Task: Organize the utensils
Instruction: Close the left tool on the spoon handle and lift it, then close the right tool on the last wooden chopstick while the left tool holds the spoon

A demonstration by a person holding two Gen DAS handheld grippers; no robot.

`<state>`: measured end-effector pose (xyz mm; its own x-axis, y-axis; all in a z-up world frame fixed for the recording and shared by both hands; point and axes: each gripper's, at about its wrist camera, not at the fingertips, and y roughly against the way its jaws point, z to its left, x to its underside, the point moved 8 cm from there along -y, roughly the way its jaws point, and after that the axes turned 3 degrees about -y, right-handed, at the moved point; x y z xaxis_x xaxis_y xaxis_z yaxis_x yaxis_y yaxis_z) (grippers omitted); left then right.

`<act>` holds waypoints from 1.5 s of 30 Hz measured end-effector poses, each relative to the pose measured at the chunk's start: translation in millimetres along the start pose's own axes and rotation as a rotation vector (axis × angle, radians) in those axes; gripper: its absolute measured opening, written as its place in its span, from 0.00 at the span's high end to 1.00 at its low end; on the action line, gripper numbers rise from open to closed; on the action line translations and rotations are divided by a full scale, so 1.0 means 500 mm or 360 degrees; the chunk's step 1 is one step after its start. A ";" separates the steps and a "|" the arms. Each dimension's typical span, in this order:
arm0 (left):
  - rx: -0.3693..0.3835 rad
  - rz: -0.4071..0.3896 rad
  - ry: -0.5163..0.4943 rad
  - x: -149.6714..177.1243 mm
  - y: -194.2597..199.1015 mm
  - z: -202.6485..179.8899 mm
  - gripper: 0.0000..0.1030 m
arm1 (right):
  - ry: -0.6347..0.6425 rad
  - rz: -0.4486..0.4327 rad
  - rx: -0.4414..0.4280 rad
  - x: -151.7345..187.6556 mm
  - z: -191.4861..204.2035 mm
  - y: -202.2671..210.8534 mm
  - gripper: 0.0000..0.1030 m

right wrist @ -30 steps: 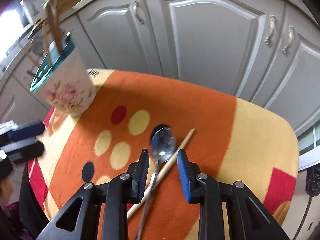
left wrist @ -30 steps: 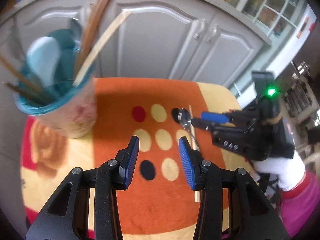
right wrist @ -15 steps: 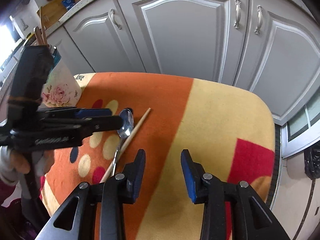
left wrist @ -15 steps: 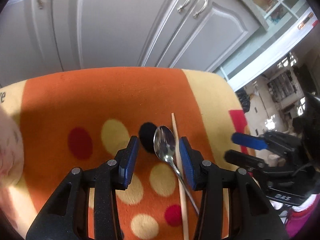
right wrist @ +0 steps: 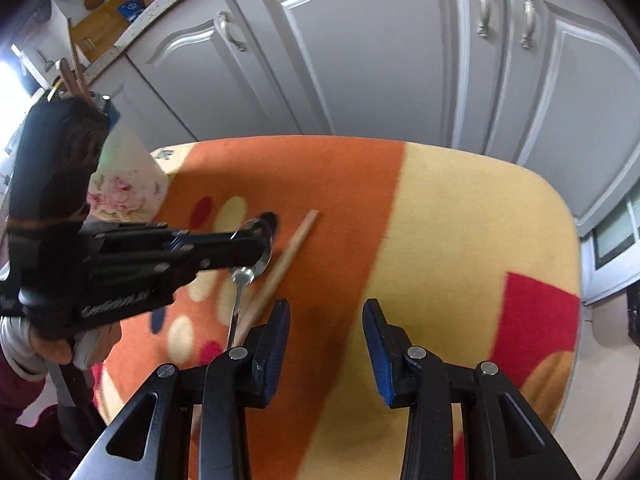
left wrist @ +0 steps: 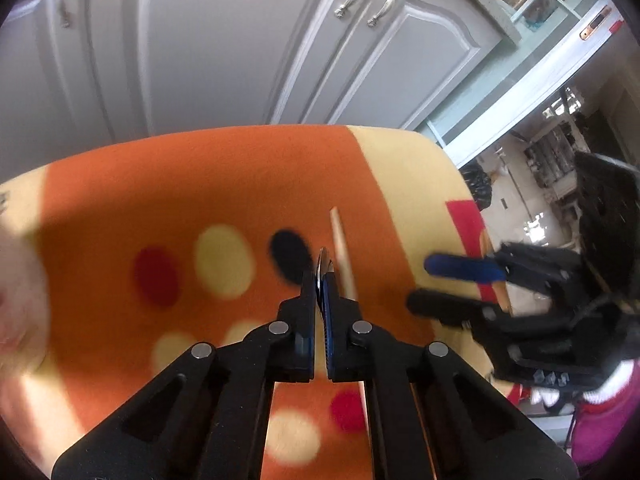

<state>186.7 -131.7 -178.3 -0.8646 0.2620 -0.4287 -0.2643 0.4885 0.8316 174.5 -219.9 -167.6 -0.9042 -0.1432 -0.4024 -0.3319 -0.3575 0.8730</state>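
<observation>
A metal spoon lies on the orange spotted cloth, its bowl turned on edge between the pads of my left gripper, which is shut on it. In the right wrist view that left gripper reaches in from the left. A wooden chopstick rests on the cloth just right of the spoon. My right gripper hovers open over bare cloth to the chopstick's right, nothing between its fingers; from the left wrist it shows as a gripper at the right.
A floral cup holding wooden utensils stands at the cloth's far left, partly behind the left gripper's body. Grey cabinet doors rise behind the table. The cloth's yellow and red part spreads to the right.
My left gripper swung right from the cup, came down over the spoon's bowl and closed on it. My right gripper drew off to the right of the spoon and chopstick and opened slightly.
</observation>
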 end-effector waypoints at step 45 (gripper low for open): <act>-0.0202 -0.0222 0.0353 0.206 0.284 0.155 0.81 | 0.0579 0.0133 0.0010 0.058 0.253 -0.004 0.95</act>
<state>93.3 29.1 -131.8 -0.8847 0.0045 -0.4662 -0.4266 0.3956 0.8133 114.7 -106.7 -146.4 -0.7741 -0.4906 -0.4001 -0.2632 -0.3254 0.9082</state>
